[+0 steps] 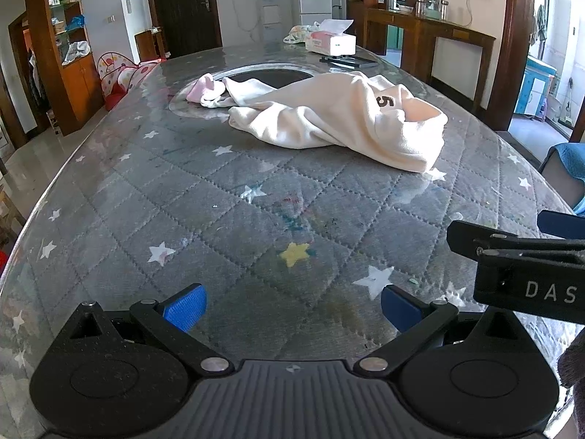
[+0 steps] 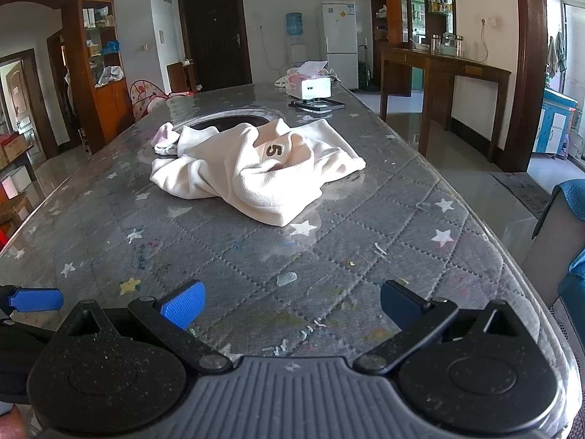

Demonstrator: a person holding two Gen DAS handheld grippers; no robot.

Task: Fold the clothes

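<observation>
A cream garment with a dark "5" on it lies crumpled on the grey star-quilted table, well ahead of both grippers. It also shows in the right wrist view. A small pink-and-white piece lies at its far left end, also in the right wrist view. My left gripper is open and empty near the table's front edge. My right gripper is open and empty beside it, and its body shows at the right of the left wrist view.
A tissue box and a flat black frame lie at the table's far end. A dark round inset sits behind the garment. A wooden side table stands to the right, and a blue-covered chair is at the right edge.
</observation>
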